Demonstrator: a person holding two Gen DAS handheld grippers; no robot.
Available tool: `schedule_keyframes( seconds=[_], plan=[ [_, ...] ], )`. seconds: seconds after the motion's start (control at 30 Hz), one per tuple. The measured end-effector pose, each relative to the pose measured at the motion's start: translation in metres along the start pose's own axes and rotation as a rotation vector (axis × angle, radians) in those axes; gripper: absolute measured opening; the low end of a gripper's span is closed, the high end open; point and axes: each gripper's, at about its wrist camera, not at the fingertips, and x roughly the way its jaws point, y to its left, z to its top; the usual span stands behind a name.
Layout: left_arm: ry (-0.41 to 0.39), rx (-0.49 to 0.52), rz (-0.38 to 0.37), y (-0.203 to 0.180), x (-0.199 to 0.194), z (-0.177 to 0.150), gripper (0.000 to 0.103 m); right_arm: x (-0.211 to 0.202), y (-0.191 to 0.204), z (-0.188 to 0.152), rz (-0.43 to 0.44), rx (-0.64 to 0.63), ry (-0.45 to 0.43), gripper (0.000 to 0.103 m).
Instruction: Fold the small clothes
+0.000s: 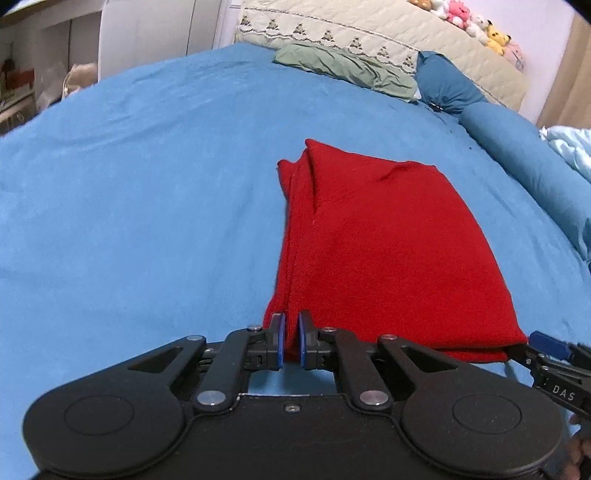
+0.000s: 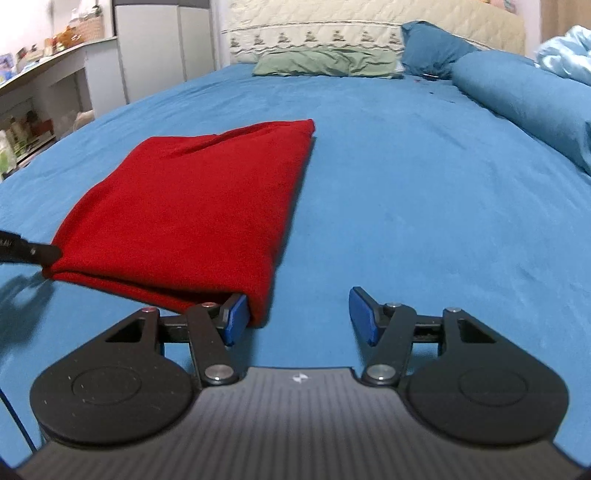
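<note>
A folded red garment (image 1: 376, 243) lies on the blue bed sheet (image 1: 129, 206). My left gripper (image 1: 291, 341) is shut on the garment's near left corner. In the right wrist view the garment (image 2: 199, 206) lies left of centre. My right gripper (image 2: 297, 315) is open, its left finger (image 2: 236, 314) touching the garment's near right corner, which sits just inside the jaws. The right gripper also shows at the right edge of the left wrist view (image 1: 550, 350). The left gripper's tip shows at the garment's far left corner (image 2: 33, 253).
A green pillow (image 2: 325, 61) and beige headboard (image 2: 369, 26) are at the bed's far end. A rolled blue duvet (image 2: 524, 96) and a light blue blanket (image 2: 565, 51) lie along the right. Shelves and a white cabinet (image 2: 155, 44) stand to the left. Plush toys (image 1: 472, 22) sit on the headboard.
</note>
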Motion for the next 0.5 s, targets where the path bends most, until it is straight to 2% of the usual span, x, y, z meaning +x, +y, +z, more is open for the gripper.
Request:
schedule_keyframes(
  seconds=[0.07,0.23,0.27,0.3,0.33,0.37,0.4,0.5],
  plan=[
    [-0.004,0.03,0.014,-0.009,-0.008,0.002,0.01,-0.003,-0.004,0.004,0.022,-0.017,0.005,0.074],
    [-0.058,0.103,0.058,-0.013,-0.035,0.016,0.012,-0.027,-0.013,0.018,0.082,-0.026,0.028,0.082],
    [-0.069,0.114,0.064,-0.014,-0.04,0.023,0.022,-0.034,-0.015,0.022,0.089,-0.019,0.017,0.084],
    [-0.074,0.12,0.064,-0.015,-0.043,0.029,0.043,-0.041,-0.018,0.029,0.099,-0.011,0.005,0.091],
    [-0.078,0.122,0.057,-0.015,-0.045,0.038,0.056,-0.046,-0.021,0.038,0.113,-0.002,-0.006,0.099],
    [-0.083,0.123,0.045,-0.016,-0.045,0.046,0.079,-0.051,-0.023,0.048,0.133,0.008,-0.016,0.102],
    [-0.084,0.121,0.029,-0.016,-0.044,0.055,0.095,-0.054,-0.026,0.058,0.156,0.017,-0.022,0.103],
    [-0.049,0.099,-0.056,-0.015,-0.03,0.081,0.1,-0.046,-0.028,0.095,0.224,0.042,0.018,0.103]
  ],
)
